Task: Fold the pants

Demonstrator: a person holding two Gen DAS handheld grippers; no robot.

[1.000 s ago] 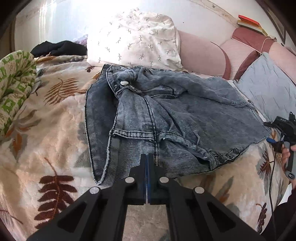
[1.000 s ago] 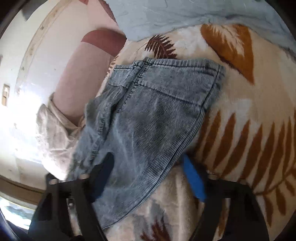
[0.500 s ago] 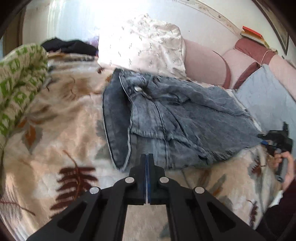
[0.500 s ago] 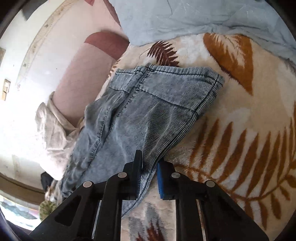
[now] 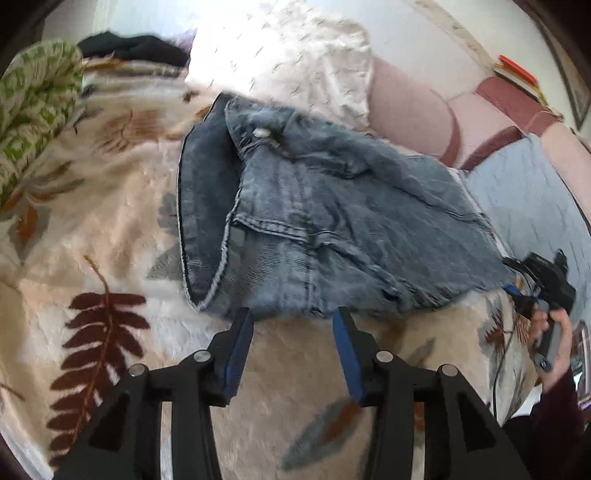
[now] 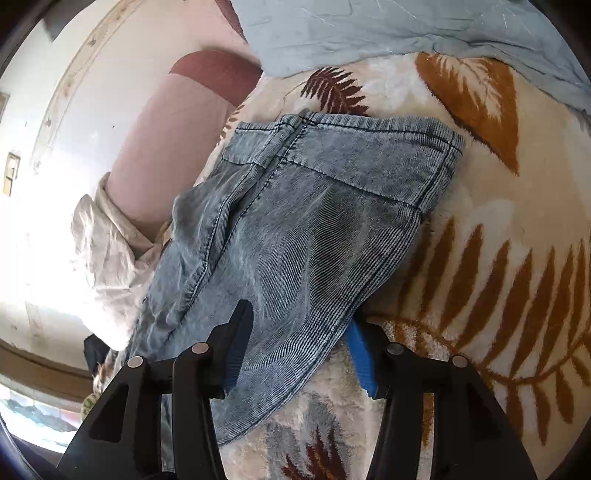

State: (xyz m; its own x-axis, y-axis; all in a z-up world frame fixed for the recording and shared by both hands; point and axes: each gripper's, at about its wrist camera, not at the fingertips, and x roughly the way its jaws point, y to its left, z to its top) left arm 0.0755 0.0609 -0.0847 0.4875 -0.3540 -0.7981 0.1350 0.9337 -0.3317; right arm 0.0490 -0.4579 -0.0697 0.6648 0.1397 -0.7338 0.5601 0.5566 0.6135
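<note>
The grey-blue denim pants (image 5: 325, 229) lie folded in a bundle on a cream blanket with leaf print (image 5: 92, 229). The waistband button faces up at the far side. My left gripper (image 5: 291, 321) is open and empty, just short of the bundle's near edge. In the right wrist view the pants (image 6: 306, 240) lie flat, hem at the far end. My right gripper (image 6: 299, 325) is open, its jaws on either side of the near denim edge, the right one partly under the cloth. The right gripper also shows in the left wrist view (image 5: 543, 284), at the bundle's right corner.
A white patterned pillow (image 5: 295, 62) and pink cushions (image 5: 424, 110) lie behind the pants. A light blue quilt (image 5: 528, 199) lies to the right, also seen in the right wrist view (image 6: 388, 29). A green-and-white cloth (image 5: 33, 103) and dark clothes (image 5: 136, 46) lie far left.
Both grippers were shut half a second ago and are open now. The left gripper has pulled back a little from the pants. The denim edge has dropped from the right gripper's grip.
</note>
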